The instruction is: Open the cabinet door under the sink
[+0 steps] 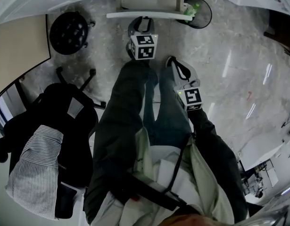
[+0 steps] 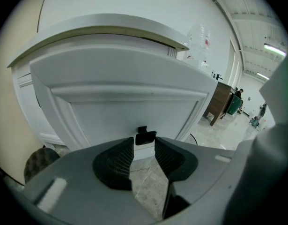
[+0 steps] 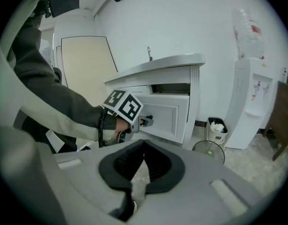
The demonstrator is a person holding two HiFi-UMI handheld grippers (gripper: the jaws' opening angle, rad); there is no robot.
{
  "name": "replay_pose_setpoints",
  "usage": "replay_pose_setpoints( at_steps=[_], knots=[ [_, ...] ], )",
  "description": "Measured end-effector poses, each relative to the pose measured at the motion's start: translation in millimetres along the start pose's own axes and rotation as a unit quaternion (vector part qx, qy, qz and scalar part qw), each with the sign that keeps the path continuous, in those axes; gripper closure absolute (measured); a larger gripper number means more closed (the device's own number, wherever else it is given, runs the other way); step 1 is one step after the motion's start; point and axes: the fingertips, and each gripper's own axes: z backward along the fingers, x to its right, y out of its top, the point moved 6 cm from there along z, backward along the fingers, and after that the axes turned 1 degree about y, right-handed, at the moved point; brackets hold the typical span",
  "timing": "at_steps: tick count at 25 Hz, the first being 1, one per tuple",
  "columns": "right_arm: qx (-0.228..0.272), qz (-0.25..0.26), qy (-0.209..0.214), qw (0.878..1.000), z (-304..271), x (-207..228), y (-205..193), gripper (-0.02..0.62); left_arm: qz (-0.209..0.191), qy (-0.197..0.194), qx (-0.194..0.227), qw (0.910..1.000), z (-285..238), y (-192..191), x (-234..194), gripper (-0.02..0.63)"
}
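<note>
The white panelled cabinet door [image 2: 129, 107] under the sink counter [image 3: 162, 62] stands ajar, with a dark gap behind its top edge [image 1: 145, 15]. A small black handle [image 2: 144, 137] sits on the door, and my left gripper [image 2: 144, 146] is shut on it between the pad tips. The right gripper view shows that gripper [image 3: 144, 121] at the door [image 3: 169, 118], a sleeved arm behind it. My right gripper [image 3: 144, 146] is shut on nothing. It hangs back from the cabinet, over the person's legs [image 1: 175, 65].
A wire waste basket [image 3: 208, 151] and a small white bin [image 3: 216, 128] stand right of the cabinet, beside a water dispenser [image 3: 251, 102]. On the left are a black stool [image 1: 69, 32] and an office chair draped with clothes [image 1: 55, 140]. The floor is pale marble.
</note>
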Motion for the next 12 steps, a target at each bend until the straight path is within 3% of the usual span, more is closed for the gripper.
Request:
replay_pose_setpoints(
  at_steps=[1, 2, 3, 6, 12],
  knots=[
    [0.004, -0.003, -0.001, 1.000, 7.6, -2.0, 1.8, 0.594, 0.002, 0.015, -0.005, 0.9999, 6.4, -3.0, -2.0, 0.466],
    [0.007, -0.004, -0.002, 1.000, 13.9, -3.7, 4.1, 0.594, 0.010, 0.038, -0.010, 0.9992, 14.7, -7.4, -6.0, 0.573],
    [0.010, -0.005, -0.002, 1.000, 18.8, -5.1, 6.7, 0.594, 0.022, 0.059, -0.013, 0.9979, 24.3, -12.3, -11.0, 0.598],
    [0.018, -0.007, 0.003, 1.000, 26.2, -8.7, 15.3, 0.594, 0.052, 0.062, 0.004, 0.9967, 59.8, -18.8, -18.4, 0.598],
    [0.013, -0.029, 0.020, 0.999, 55.3, -8.2, 30.9, 0.594, 0.055, 0.041, 0.036, 0.9970, 143.1, 7.9, 10.3, 0.599]
  ],
)
